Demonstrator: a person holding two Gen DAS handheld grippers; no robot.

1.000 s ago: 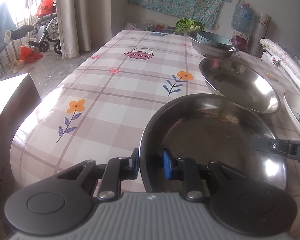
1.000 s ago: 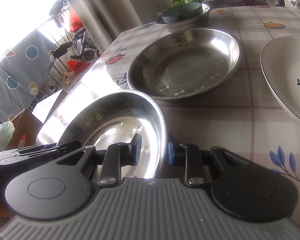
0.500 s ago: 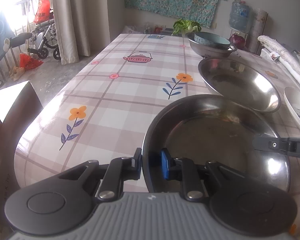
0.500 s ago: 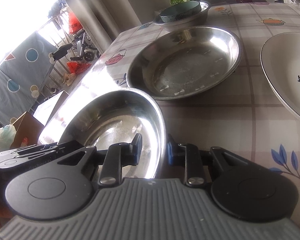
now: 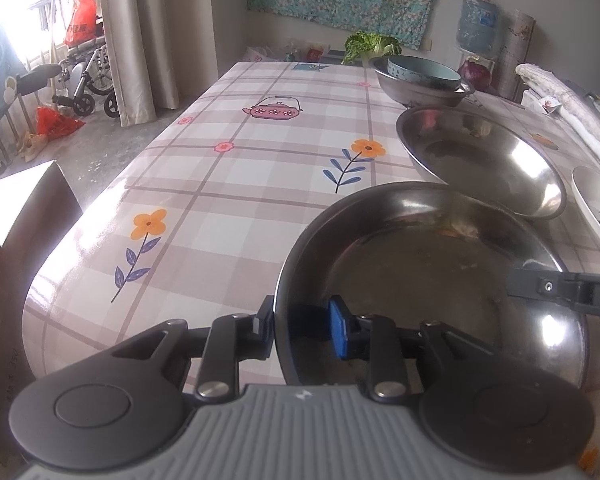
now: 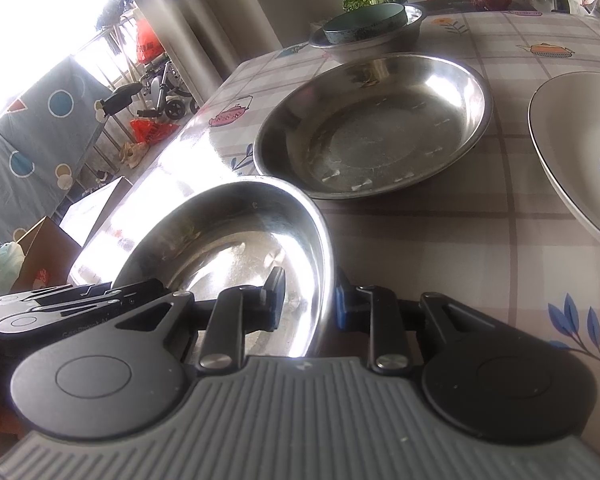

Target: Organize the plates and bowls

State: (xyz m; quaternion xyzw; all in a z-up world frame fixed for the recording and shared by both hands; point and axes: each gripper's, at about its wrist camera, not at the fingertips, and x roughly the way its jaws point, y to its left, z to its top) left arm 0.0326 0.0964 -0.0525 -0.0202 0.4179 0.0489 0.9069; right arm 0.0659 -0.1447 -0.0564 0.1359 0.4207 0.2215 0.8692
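A shallow steel bowl (image 5: pixel 440 280) (image 6: pixel 227 232) sits at the near corner of the checked table (image 5: pixel 219 180). My left gripper (image 5: pixel 302 328) straddles its near rim and its jaws are opening. The outer pad is at the rim, and the blue inner pad stands off the wall. My right gripper (image 6: pixel 308 300) is shut on the bowl's opposite rim, one finger inside and one outside. Behind it lie a wider steel dish (image 5: pixel 480 156) (image 6: pixel 380 128) and a white plate (image 5: pixel 596 204) (image 6: pixel 572 128).
At the far end a blue bowl (image 5: pixel 424 72) (image 6: pixel 364 20) rests inside a steel basin (image 5: pixel 412 92). A red onion (image 5: pixel 476 74) and leafy greens (image 5: pixel 370 46) are beside it. Folded cloth lies along the right edge. A cardboard box stands off the table's left side.
The left gripper's jaws have spread a little wider around the steel bowl's rim. The right gripper and the bowl have stayed where they were.
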